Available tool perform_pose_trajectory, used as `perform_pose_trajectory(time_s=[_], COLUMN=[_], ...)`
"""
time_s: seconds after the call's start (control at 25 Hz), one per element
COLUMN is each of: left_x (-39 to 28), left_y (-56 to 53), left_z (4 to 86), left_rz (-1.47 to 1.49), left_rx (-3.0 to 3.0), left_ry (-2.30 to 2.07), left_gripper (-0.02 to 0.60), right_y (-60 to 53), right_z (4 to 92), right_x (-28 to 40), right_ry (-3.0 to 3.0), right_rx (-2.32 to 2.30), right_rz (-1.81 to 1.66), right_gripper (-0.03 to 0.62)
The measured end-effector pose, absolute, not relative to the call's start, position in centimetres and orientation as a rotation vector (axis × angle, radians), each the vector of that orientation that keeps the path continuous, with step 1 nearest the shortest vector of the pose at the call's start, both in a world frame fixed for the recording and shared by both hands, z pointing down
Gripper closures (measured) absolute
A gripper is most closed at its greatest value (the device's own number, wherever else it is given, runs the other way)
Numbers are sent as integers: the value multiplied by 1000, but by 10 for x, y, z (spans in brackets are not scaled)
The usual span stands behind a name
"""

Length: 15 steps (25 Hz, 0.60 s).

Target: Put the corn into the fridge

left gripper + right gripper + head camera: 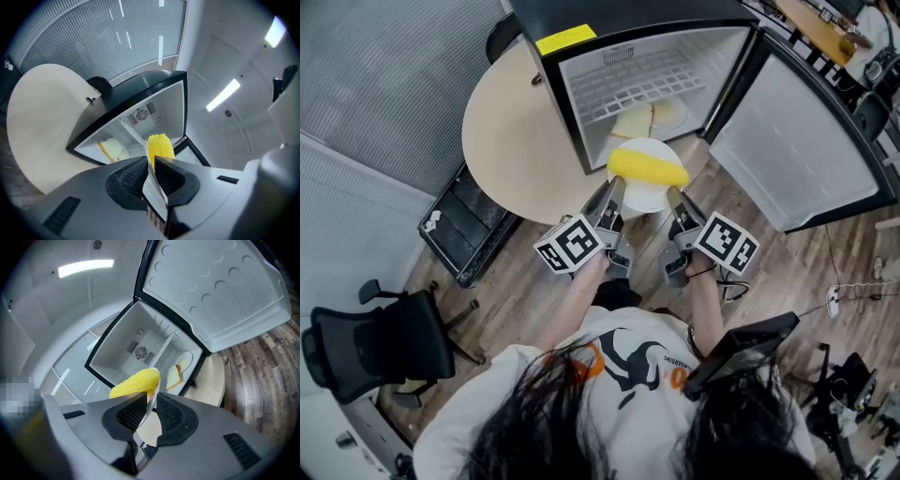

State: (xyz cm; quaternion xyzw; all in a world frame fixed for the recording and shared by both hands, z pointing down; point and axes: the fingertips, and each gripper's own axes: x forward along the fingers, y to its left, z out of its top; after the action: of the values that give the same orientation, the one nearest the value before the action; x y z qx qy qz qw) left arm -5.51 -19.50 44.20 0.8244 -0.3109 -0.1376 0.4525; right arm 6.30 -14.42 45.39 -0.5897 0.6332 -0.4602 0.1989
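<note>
We carry the corn (648,167) on a white plate (645,197), just in front of the open fridge (619,11) that stands on the round table (511,141). Our left gripper (614,190) and right gripper (673,197) each pinch the plate's rim between nearly closed jaws. Bread (633,122) lies inside the fridge.

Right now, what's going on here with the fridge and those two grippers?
A person carries a white plate with both tools: the left gripper and the right gripper each have their jaws clamped on its rim. A yellow corn cob lies on the plate. The plate is held just in front of the open mini fridge, which stands on a round table. The corn is not inside yet. Bread slices lie on the fridge floor.
</note>
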Motion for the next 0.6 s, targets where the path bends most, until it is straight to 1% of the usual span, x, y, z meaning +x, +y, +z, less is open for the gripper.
perform_pose_trajectory(time_s=[0.6], left_x=[-30], left_y=[-211], left_z=[451], left_rz=[-305], left_rx=[2021], left_ry=[-720], left_gripper=[541], right_y=[-156], right_z=[461], right_x=[86], right_ry=[1722], right_rx=[-1692], right_rz=[-1296], right_gripper=[537])
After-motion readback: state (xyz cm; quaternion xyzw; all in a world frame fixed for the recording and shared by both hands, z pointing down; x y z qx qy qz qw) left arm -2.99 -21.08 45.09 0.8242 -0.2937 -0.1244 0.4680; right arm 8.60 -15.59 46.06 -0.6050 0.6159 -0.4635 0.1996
